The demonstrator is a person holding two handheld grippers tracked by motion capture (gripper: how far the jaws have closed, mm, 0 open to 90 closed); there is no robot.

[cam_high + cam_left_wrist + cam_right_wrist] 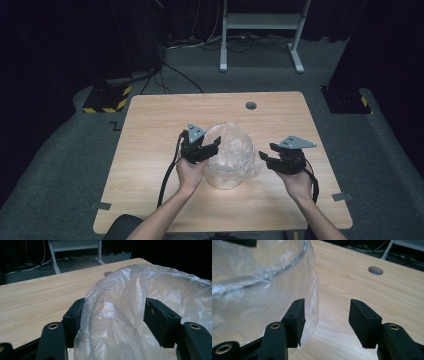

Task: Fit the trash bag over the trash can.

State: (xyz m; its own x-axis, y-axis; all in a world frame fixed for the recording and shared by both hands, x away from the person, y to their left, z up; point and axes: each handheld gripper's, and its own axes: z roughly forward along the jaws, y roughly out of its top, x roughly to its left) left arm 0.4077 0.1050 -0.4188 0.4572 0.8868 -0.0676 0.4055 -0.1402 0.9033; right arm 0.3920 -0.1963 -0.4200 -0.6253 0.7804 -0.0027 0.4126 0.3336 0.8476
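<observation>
- Right in the middle of the wooden table [150,150] stands a clear round tub [227,177] with a thin clear plastic bag [230,145] set inside it. The bag's top folds out over the tub's rim.
- On the tub's left side is the left gripper [209,148]. In the left gripper view the left gripper [112,312] has its jaws about half open, one on each side of the bag's edge and the rim under it. The bag [130,315] fills the gap between them. I cannot tell if the pads press on it.
- On the tub's right side is the right gripper [264,159], close to a loose flap of the bag that hangs there.
- In the right gripper view the right gripper [327,322] has its jaws about half open, with bare table between them. Its one pad sits just beside the bag's hanging edge [312,312], and it holds nothing.
- Behind the tub, near the far edge of the table, is a small round hole [251,105].
- Far behind the tub, on the grey floor, stands a white metal frame [260,30].
</observation>
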